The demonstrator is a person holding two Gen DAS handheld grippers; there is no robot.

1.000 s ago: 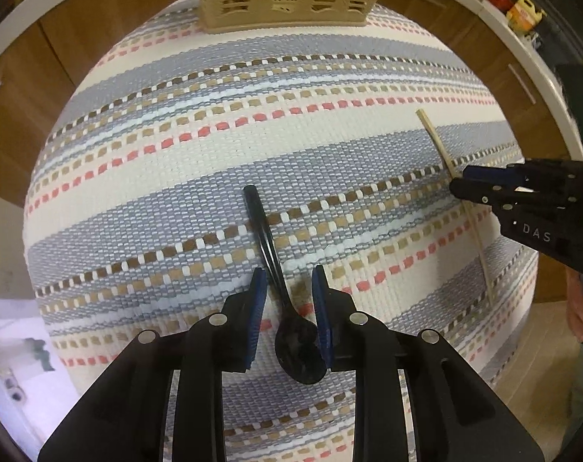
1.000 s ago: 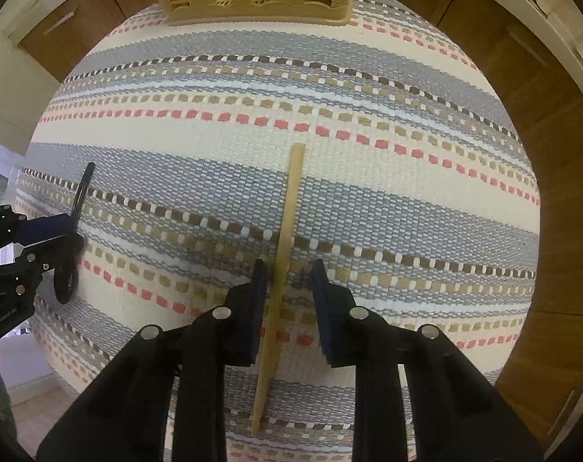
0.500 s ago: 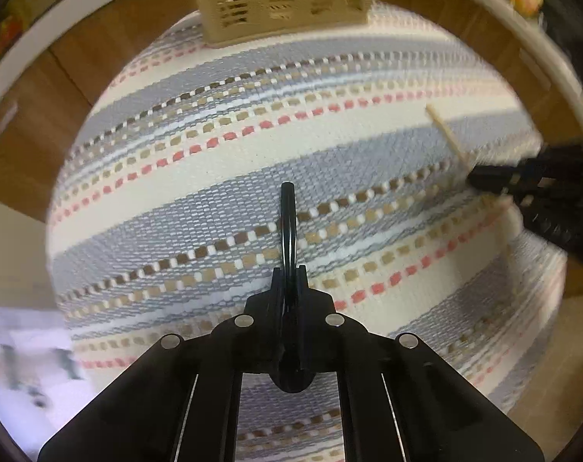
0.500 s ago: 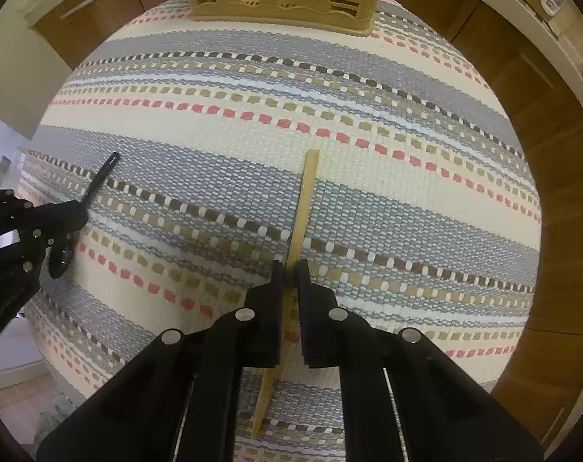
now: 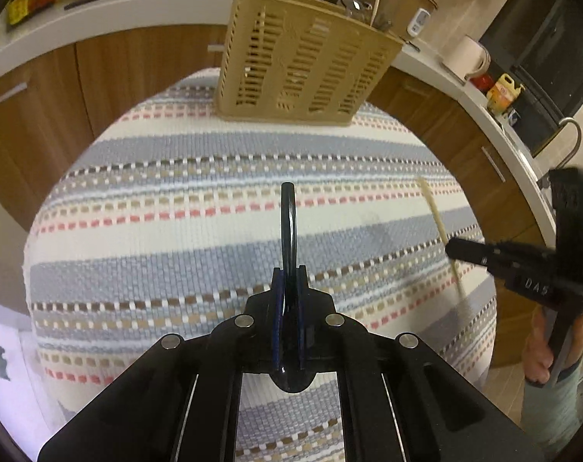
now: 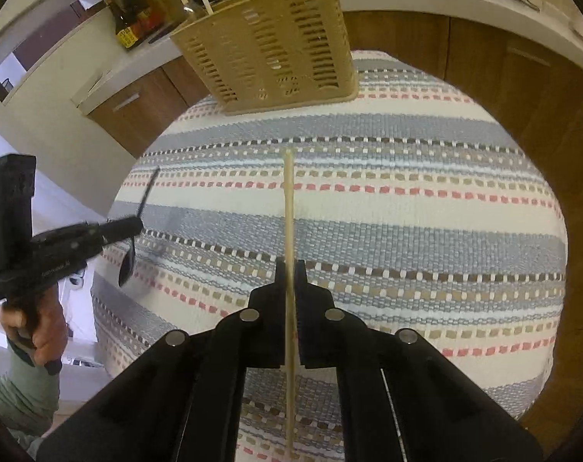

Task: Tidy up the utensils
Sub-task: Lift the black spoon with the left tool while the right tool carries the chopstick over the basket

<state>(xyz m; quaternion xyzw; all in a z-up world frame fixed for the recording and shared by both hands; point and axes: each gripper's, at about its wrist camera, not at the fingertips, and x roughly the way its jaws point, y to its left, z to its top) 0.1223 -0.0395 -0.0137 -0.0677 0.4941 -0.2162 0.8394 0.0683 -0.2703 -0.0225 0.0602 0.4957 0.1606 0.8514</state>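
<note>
The left gripper (image 5: pixel 290 273) is closed on a black spoon (image 5: pixel 289 223), clamped on the handle near the bowl; the spoon's long axis runs along the fingers, handle end pointing forward toward the basket (image 5: pixel 303 57), bowl at the rear under the gripper body. The right gripper (image 6: pixel 290 269) is closed on a wooden stick (image 6: pixel 288 208), gripped near mid-length, long axis likewise along the fingers, far tip pointing toward the basket. Both utensils are held above the striped cloth (image 6: pixel 426 211), short of the basket, which stands upright at the cloth's far edge.
</note>
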